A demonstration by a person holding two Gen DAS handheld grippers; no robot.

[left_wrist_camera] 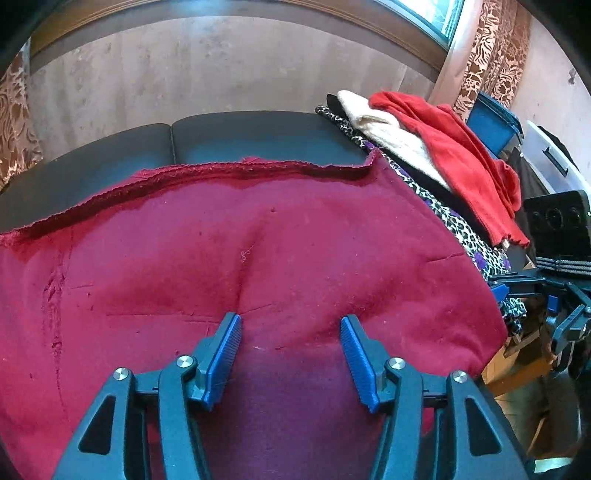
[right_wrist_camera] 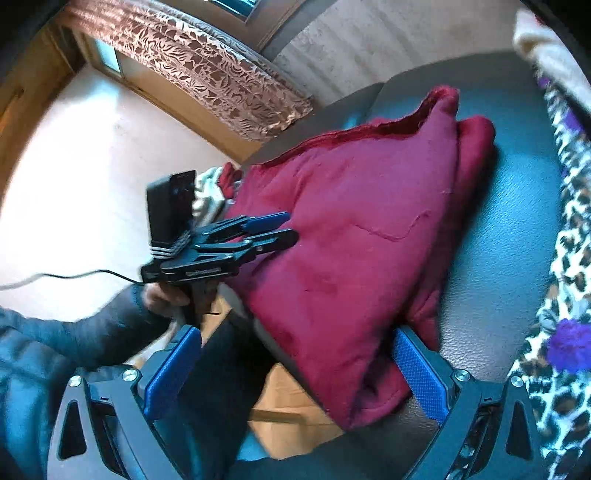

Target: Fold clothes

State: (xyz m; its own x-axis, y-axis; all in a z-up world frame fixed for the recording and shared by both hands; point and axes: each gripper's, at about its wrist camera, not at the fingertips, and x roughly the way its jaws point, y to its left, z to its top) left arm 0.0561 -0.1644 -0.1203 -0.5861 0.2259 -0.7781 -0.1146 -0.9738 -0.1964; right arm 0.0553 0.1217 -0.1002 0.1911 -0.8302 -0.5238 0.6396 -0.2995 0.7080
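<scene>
Hovering low with jaws spread, the left hand-held gripper (left_wrist_camera: pixel 290 347) sits over the folded maroon garment (left_wrist_camera: pixel 258 258) on the dark bench (left_wrist_camera: pixel 258 136). The right hand-held gripper (right_wrist_camera: pixel 295 373), also spread, straddles its near corner; the garment's long axis runs away from it.

A pale, stained plaster wall (left_wrist_camera: pixel 207 70) stands behind a dark padded surface (left_wrist_camera: pixel 255 133) (split by a seam). Brown patterned curtains (left_wrist_camera: pixel 491 55) hang beside a bright window (left_wrist_camera: pixel 432 14). The floor (right_wrist_camera: pixel 85 158) is pale and glossy, edged by a wooden skirting (right_wrist_camera: pixel 199 122).
</scene>
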